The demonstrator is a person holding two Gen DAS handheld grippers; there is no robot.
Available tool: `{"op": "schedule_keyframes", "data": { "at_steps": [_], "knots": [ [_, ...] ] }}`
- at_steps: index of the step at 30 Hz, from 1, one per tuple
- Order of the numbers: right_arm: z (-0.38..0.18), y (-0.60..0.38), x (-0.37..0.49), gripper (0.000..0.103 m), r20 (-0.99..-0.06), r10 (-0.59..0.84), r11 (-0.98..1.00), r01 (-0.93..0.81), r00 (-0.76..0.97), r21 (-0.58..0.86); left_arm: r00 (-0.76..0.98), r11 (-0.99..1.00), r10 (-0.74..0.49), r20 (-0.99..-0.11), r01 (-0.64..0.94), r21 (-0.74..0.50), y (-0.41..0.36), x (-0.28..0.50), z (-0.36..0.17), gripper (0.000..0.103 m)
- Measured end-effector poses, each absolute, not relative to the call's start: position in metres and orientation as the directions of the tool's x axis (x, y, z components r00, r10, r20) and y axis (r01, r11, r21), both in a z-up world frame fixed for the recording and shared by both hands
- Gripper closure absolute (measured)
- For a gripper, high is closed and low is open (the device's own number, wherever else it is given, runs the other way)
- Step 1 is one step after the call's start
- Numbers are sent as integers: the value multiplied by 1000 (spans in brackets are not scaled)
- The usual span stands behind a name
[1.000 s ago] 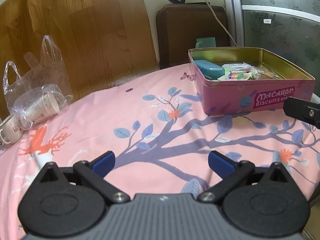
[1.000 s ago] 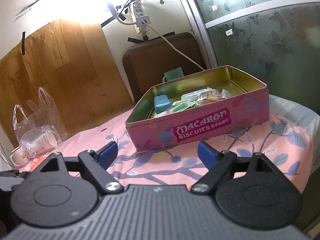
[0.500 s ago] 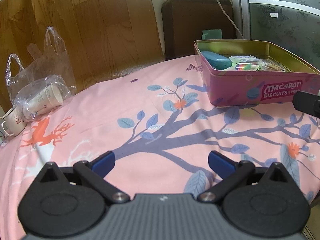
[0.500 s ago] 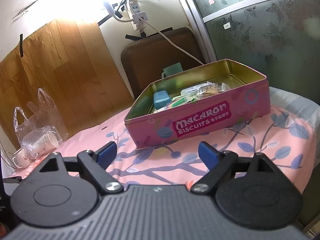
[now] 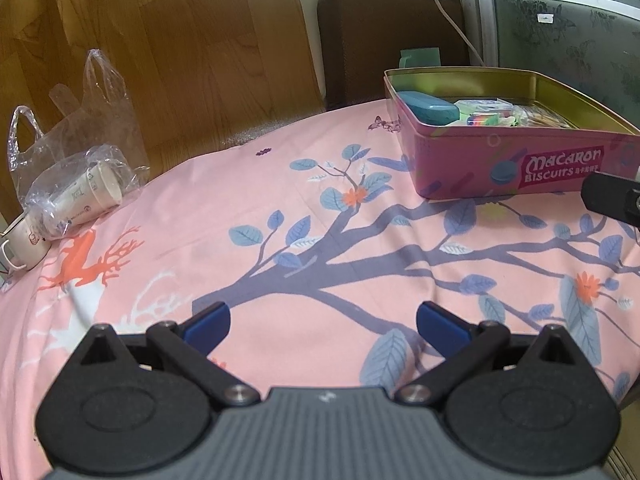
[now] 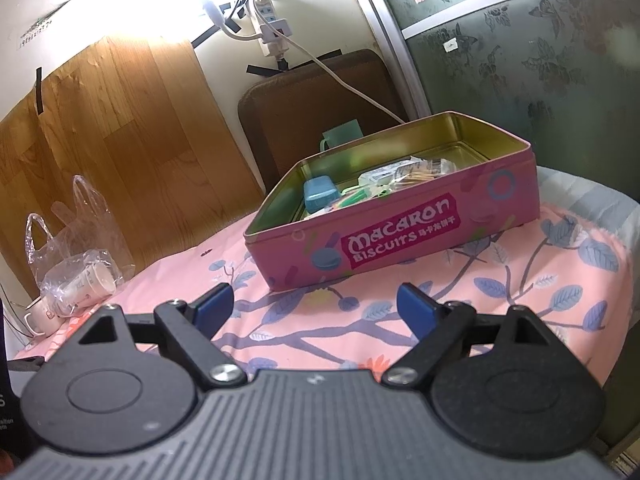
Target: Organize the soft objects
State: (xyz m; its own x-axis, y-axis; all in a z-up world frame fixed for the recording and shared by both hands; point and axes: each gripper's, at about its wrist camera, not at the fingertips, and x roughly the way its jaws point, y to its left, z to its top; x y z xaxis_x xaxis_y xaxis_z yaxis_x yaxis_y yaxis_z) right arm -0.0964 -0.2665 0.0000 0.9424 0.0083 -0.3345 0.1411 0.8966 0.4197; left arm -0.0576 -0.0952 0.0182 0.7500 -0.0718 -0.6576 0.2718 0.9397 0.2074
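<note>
Ahead of the wide-open, empty right gripper [image 6: 314, 304] sits the tin [image 6: 400, 236], seemingly untouched.

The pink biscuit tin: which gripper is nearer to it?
Right. The right gripper faces the pink biscuit tin just ahead; the left gripper sits farther back, tin off to its right.

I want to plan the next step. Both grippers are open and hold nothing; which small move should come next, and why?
Probably ease the right gripper forward toward the tin: it faces the tin squarely, its jaws are open and empty, and the small items lie inside.
</note>
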Motion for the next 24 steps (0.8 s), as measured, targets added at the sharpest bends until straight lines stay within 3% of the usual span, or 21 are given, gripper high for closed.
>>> {"op": "schedule_keyframes", "data": {
  "at_steps": [24],
  "knots": [
    [-3, -268, -96, 12, -338, 9, 894, 145, 941, 425, 725, 937, -80, -684, 288, 196, -98, -57, 16, 0]
  ]
}}
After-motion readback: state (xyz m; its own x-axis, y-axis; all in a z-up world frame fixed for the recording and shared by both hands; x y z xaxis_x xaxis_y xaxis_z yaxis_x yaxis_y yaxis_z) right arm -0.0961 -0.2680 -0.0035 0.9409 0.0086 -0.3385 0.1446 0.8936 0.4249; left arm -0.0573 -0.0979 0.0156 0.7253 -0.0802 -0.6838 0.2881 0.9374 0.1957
